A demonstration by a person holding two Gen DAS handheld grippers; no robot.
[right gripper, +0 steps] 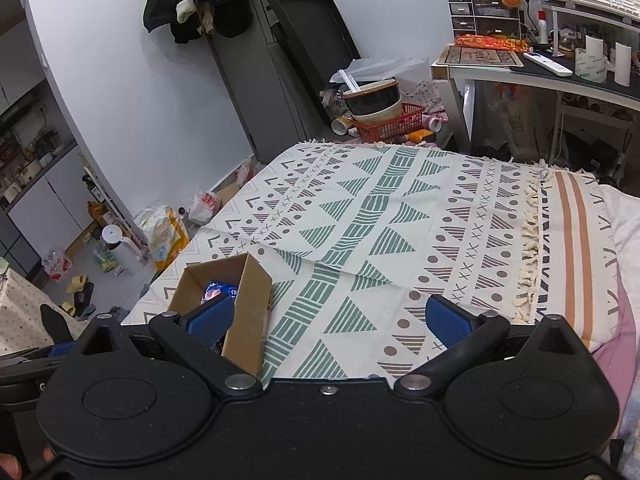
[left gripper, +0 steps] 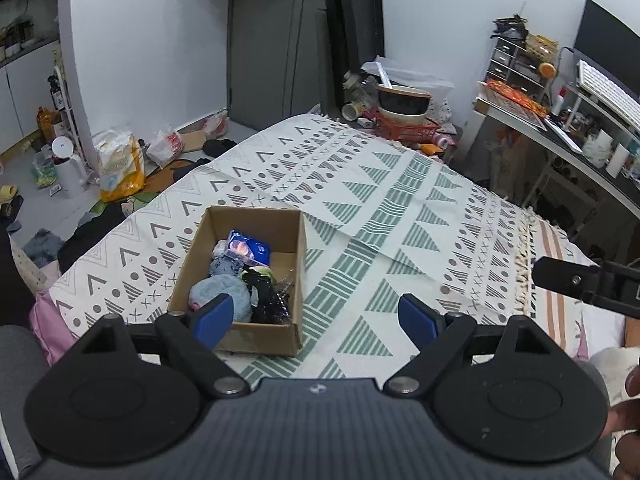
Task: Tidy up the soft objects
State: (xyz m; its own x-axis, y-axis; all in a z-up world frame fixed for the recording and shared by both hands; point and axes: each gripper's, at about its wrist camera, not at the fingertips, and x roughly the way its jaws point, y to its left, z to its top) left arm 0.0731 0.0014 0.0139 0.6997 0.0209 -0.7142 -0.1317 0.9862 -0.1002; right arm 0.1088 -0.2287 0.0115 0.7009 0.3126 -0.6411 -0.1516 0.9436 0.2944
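Both hand-held grippers — left, right — gape wide, empty, above the bed; soft items sit gathered in the open brown cardboard box — sorting apparently complete.

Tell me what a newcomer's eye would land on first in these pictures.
First, the open cardboard box on the patterned bedspread, stuffed with a blue fluffy bundle, a blue packet and something black. Next, both open grippers, left gripper and right gripper, empty above the bed.
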